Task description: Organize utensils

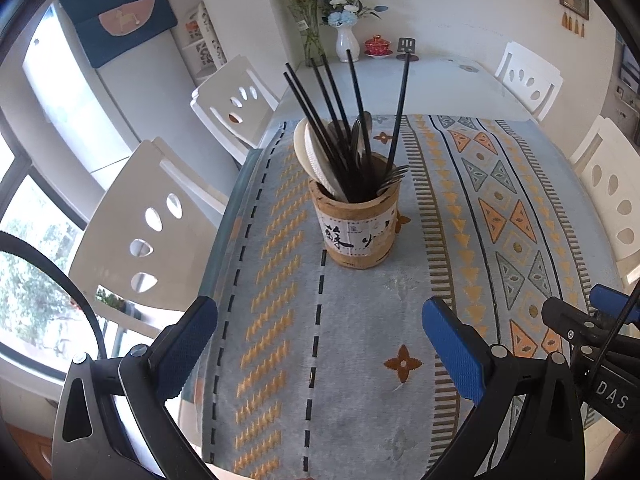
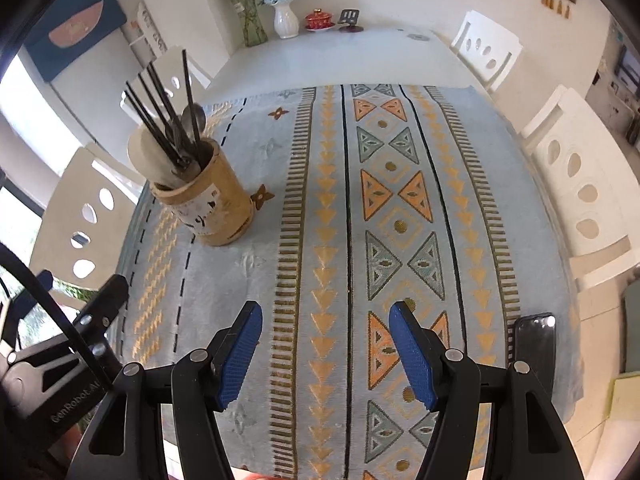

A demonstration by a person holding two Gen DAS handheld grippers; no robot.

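Chopsticks point(image 1: 340, 120) and spoons point(image 1: 316, 160) stand in a bamboo holder point(image 1: 354, 228) on the desk point(image 1: 440, 80), ahead of the left hand-held gripper point(image 1: 320, 344). Both the left and the right hand-held gripper point(image 2: 326, 354) tilt steeply downward over the patterned cloth point(image 2: 360, 200), jaws apart, holding nothing.

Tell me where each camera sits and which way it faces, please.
Left wrist: on the left gripper, looking down at the utensil holder straight ahead; the right gripper shows at the right edge.
Right wrist: on the right gripper, looking down at the tablecloth; holder at left.
Shared: holder, tablecloth, white vase.
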